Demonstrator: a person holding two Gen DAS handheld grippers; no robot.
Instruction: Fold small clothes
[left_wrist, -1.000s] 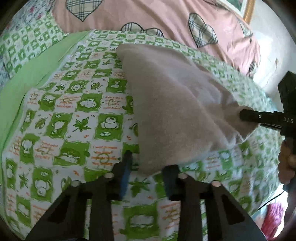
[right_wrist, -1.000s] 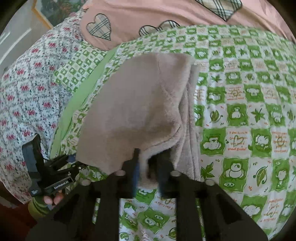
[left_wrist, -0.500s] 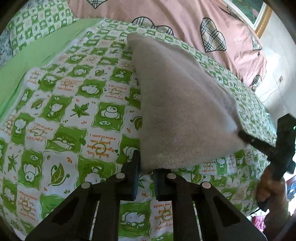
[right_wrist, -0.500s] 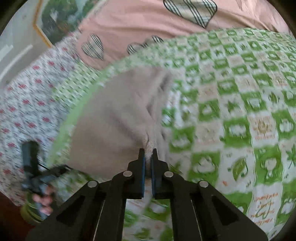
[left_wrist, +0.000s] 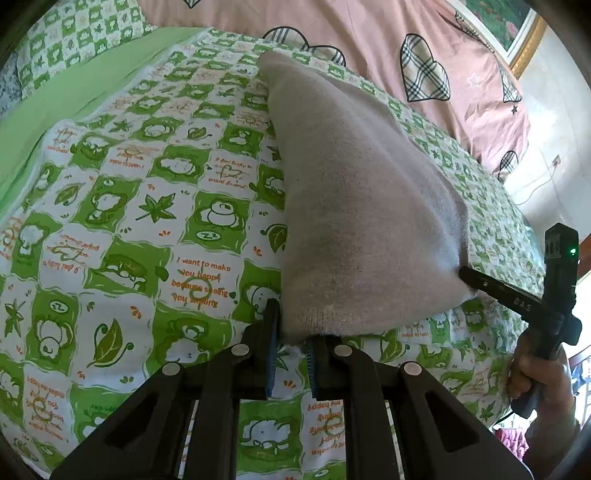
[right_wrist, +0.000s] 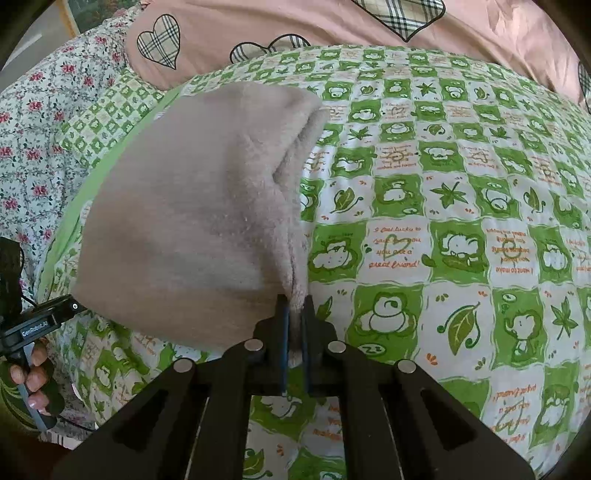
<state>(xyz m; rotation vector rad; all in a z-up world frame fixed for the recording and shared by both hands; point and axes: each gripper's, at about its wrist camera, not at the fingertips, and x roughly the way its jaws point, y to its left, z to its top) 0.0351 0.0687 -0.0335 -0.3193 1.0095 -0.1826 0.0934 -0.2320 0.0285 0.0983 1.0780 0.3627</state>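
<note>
**Beige garment stretched above the bed**

A soft, fuzzy beige garment (left_wrist: 362, 206) is doubled over, its near corners lifted off the green-and-white checked bedspread (left_wrist: 155, 236) while its far end rests there, towards the pink heart-print bedding. Layered edges show along its right side.

A fuzzy beige knitted garment (left_wrist: 354, 206) was laid on the green-and-white checked cartoon bedsheet (left_wrist: 122, 229), its far end toward the pink heart-patterned quilt (left_wrist: 388, 40) behind. Near corners were clamped by the left gripper (left_wrist: 291, 347) and right gripper (right_wrist: 294, 325). A floral-print cloth (right_wrist: 33, 122) was seen left of the sheet.
</note>
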